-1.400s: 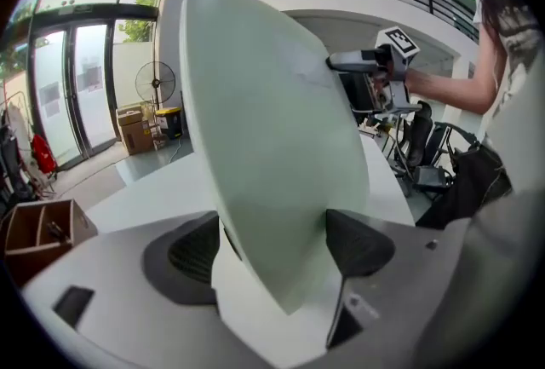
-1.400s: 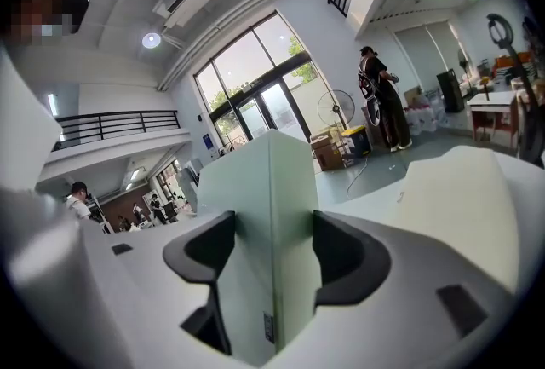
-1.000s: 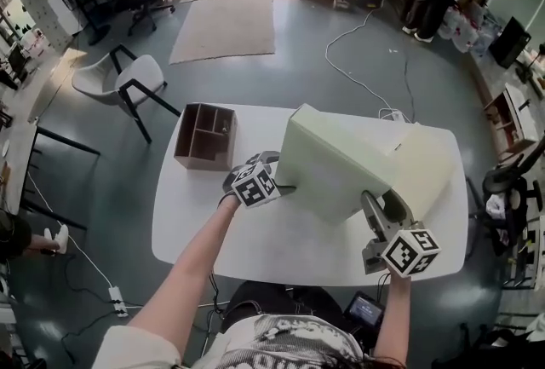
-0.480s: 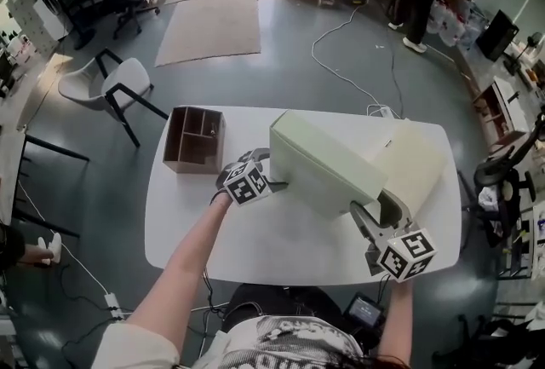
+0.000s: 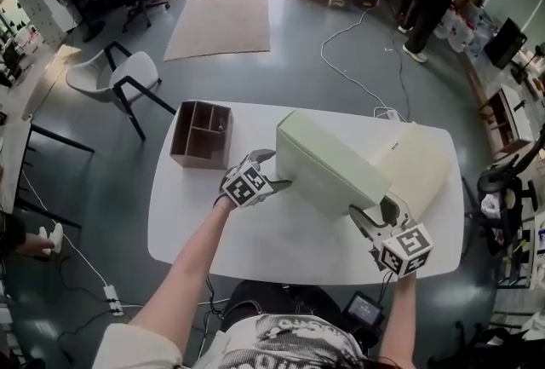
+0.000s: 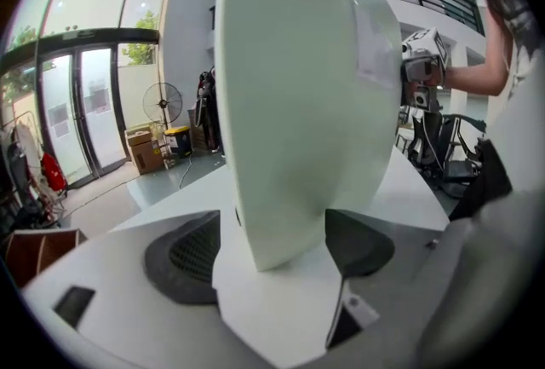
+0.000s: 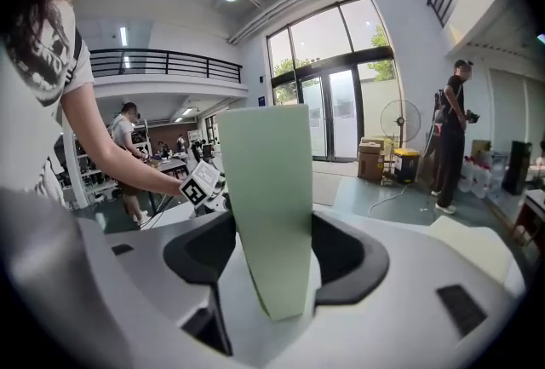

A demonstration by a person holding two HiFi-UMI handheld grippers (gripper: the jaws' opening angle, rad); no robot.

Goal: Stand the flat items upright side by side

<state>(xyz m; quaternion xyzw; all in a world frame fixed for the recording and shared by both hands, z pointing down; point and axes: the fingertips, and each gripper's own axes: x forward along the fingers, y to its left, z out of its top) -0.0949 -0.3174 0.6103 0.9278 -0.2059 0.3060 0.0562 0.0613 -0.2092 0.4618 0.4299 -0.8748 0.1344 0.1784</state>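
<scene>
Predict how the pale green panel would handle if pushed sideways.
Probably stiff: the green panel spans left gripper to right gripper without sagging. Likely tips easily: broad, thin, up on edge. Perhaps light, being held by its ends only.

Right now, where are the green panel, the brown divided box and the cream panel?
green panel [image 5: 330, 167], head view, its middle
brown divided box [image 5: 197, 161], head view, near wall
cream panel [image 5: 419, 158], head view, top face
</scene>
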